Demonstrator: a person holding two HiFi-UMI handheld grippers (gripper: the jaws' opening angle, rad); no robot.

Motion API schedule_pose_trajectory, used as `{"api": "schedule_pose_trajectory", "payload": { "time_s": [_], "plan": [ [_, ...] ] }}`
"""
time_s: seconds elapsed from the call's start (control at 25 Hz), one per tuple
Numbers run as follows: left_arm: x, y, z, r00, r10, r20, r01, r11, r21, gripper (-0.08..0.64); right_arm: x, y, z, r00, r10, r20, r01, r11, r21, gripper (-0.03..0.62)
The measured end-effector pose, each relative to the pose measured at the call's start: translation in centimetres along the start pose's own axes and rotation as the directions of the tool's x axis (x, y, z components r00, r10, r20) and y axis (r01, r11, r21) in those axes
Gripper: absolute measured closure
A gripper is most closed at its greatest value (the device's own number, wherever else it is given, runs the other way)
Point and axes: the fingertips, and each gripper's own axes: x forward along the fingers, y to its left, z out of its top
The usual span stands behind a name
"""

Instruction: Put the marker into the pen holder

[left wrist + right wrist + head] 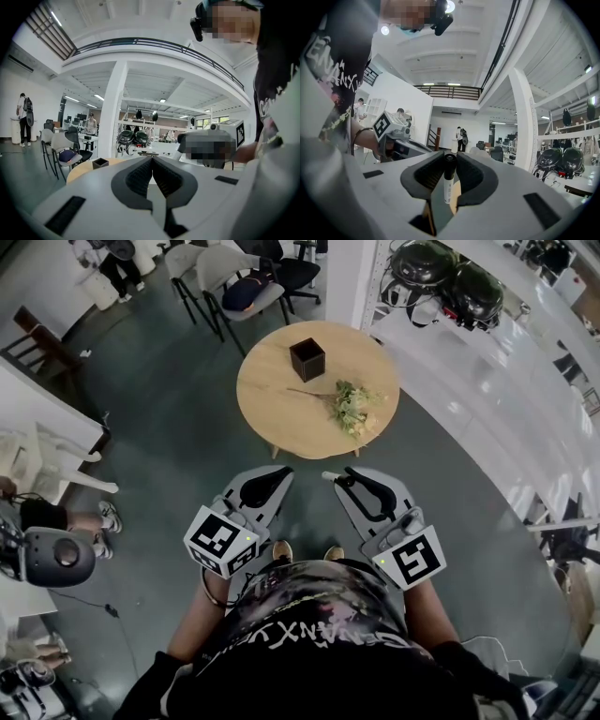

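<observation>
A black square pen holder (307, 358) stands on the far side of a round wooden table (281, 413); it also shows small in the left gripper view (100, 163). Both grippers are held close to my body, short of the table. My right gripper (341, 475) is shut on a white marker (448, 183) with a black cap, which stands up between the pads (468, 173); its tip pokes out in the head view (328, 476). My left gripper (278, 472) is shut with nothing between its jaws (152, 164).
A bunch of pale flowers (351, 407) lies on the table's right half. Chairs (230, 277) stand beyond the table. A white counter (469, 381) with black helmets (450, 277) runs along the right. People stand far off at the left.
</observation>
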Motion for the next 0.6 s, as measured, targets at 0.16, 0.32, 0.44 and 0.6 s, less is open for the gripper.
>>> {"api": "schedule_pose_trajectory", "payload": {
  "time_s": [0.16,0.32,0.44,0.6],
  "plan": [
    [0.3,-1.6,-0.5,1.000,0.015,0.003,-0.015,1.000,-0.004,0.540,-1.4,-0.2,-0.3,1.000,0.016,0.004,-0.016,1.000,-0.007,0.509],
    [0.6,-3.6,-1.0,1.000,0.027,0.001,-0.027,1.000,-0.010,0.540,-3.0,-0.2,-0.6,0.999,0.031,0.006,-0.031,0.999,-0.006,0.509],
    [0.7,-5.2,-1.2,1.000,0.028,-0.009,-0.028,1.000,-0.009,0.540,-4.3,-0.3,-0.6,0.999,0.038,0.007,-0.038,0.999,-0.003,0.509],
    [1.0,-6.8,-1.6,0.999,0.032,-0.027,-0.032,0.999,-0.004,0.540,-5.6,-0.6,-0.7,0.999,0.041,0.012,-0.041,0.999,0.003,0.509]
  ]
}}
